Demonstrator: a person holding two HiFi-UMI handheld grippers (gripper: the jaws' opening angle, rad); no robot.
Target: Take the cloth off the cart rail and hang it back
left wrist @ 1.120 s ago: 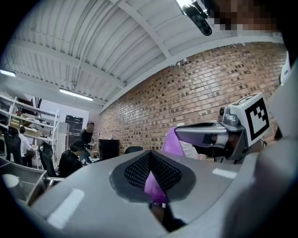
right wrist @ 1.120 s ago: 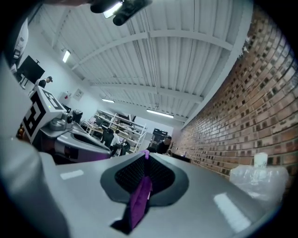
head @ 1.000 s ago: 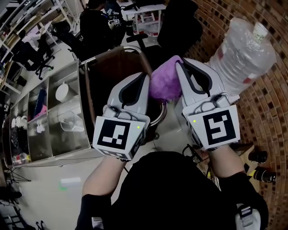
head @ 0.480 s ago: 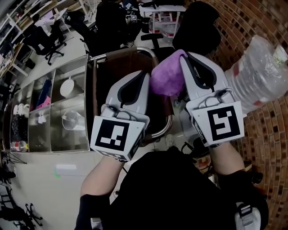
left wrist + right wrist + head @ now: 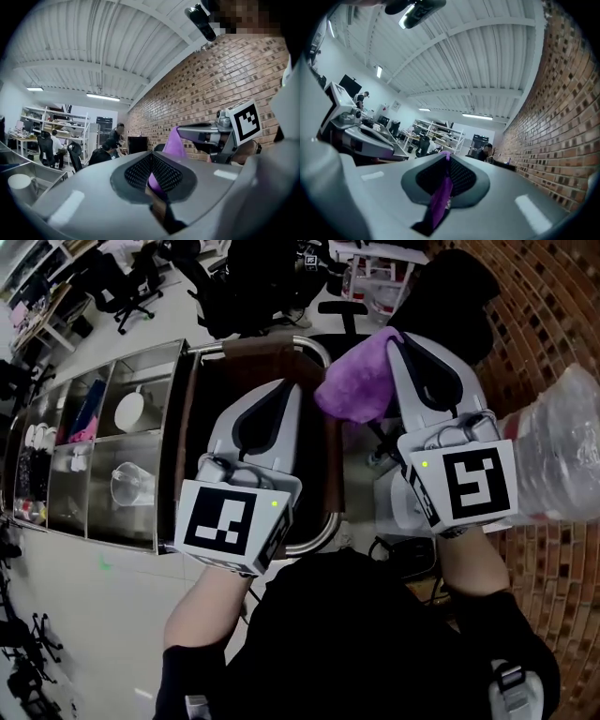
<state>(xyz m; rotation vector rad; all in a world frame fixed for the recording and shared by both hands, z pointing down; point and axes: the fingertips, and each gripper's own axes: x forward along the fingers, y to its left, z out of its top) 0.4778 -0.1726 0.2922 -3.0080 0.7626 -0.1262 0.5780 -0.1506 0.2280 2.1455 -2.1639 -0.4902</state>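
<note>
Cloth (image 5: 361, 381): purple and bunched, held up in the air above the end of the cart, hanging from the tip of the right tongs.
Right tongs (image 5: 445, 159): closed on the cloth; a purple strip runs down between the pads.
Left tongs (image 5: 150, 155): closed, pads together and holding nothing; they sit just left of the cloth, which shows behind them through the slit.
Rail (image 5: 262, 339): a curved metal tube round the cart's end, below both tongs.
Cart (image 5: 169, 442): steel, with open bins; a white cup (image 5: 131, 411) lies in one.
Water bottle (image 5: 562, 456): large and clear, at the right.
Brick wall (image 5: 553, 324): behind the bottle.
</note>
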